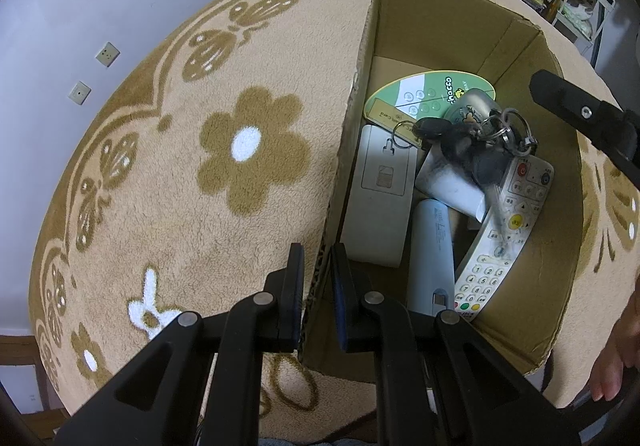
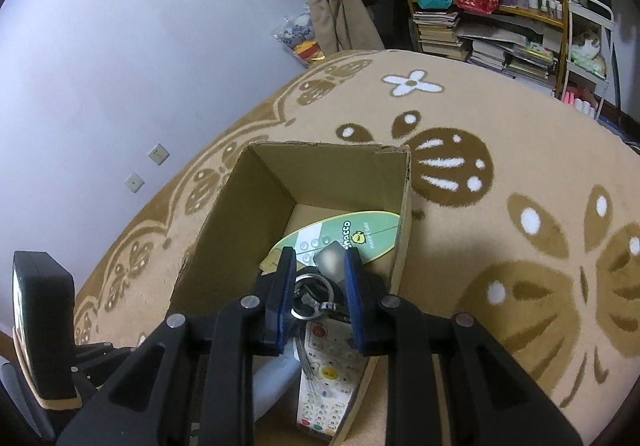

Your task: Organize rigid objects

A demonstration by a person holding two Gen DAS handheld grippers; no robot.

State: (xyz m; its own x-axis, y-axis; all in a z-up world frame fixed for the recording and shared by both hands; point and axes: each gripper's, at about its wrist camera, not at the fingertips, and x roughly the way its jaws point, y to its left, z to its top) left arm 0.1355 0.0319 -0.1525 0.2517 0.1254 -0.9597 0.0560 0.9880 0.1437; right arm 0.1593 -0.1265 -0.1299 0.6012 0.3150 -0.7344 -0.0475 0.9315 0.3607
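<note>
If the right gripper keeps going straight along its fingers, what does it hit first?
Probably the key bunch between its open fingers, lying on the remote in the box; depth is unclear.

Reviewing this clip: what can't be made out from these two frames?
- Box floor, both views: covered by remote, white devices, green card.
- Keys, left wrist view: motion-blurred; count unclear.
- Right tool, right wrist view: fingers straddle the keys; contact cannot be told.
- Left tool, left wrist view: astride the box wall; clamping unclear.
- Remote labels: too small.
</note>
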